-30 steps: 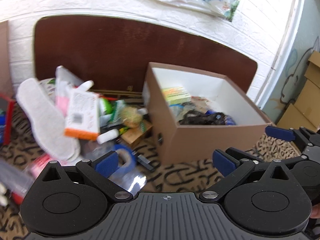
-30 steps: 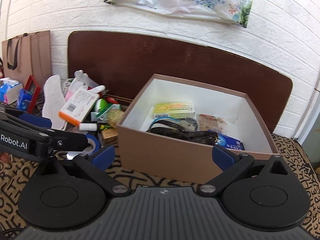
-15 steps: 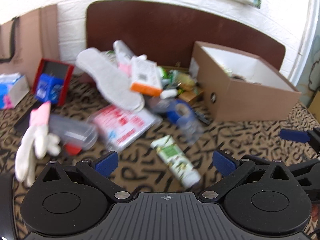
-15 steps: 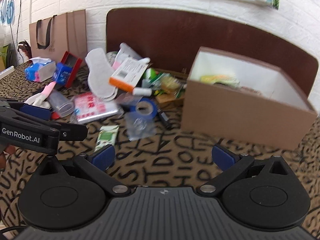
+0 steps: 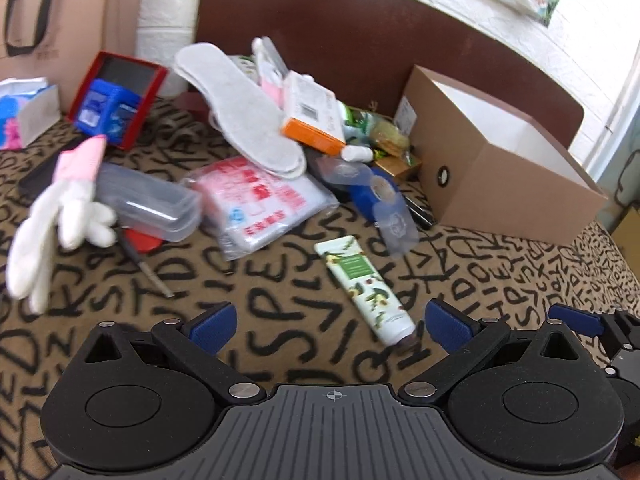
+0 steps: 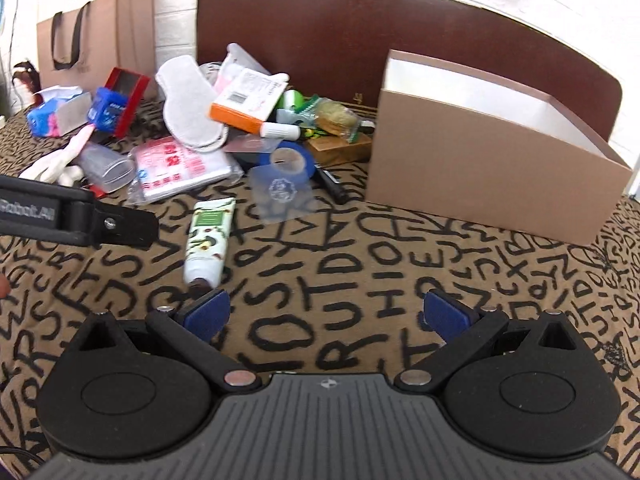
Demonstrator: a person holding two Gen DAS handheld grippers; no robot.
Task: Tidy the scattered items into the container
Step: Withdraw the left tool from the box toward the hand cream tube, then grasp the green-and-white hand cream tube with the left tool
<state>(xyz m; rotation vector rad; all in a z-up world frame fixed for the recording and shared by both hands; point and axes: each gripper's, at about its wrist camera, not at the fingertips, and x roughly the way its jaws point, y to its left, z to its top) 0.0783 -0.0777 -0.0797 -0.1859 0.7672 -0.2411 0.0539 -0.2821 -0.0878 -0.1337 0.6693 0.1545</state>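
A brown cardboard box (image 5: 500,184) with a white inside stands at the right, also in the right wrist view (image 6: 488,172). A white and green tube (image 5: 364,286) lies on the patterned cloth just ahead of my open, empty left gripper (image 5: 330,320); it shows in the right wrist view (image 6: 208,236) too. A heap lies to the left of the box: white insole (image 5: 240,108), orange and white carton (image 5: 314,114), pink packet (image 5: 260,200), blue tape roll (image 6: 286,162), white glove (image 5: 60,220). My right gripper (image 6: 326,316) is open and empty above bare cloth.
A red box with a blue pack (image 5: 114,100), a tissue pack (image 5: 24,112) and a paper bag (image 5: 60,20) stand at the far left. A clear plastic case (image 5: 148,204) and a screwdriver (image 5: 144,256) lie near the glove. A brown headboard (image 6: 360,32) runs behind.
Both grippers have pulled back and swung left, away from the box. The heap and the tube have come into view, with the tube now close in front of the left gripper.
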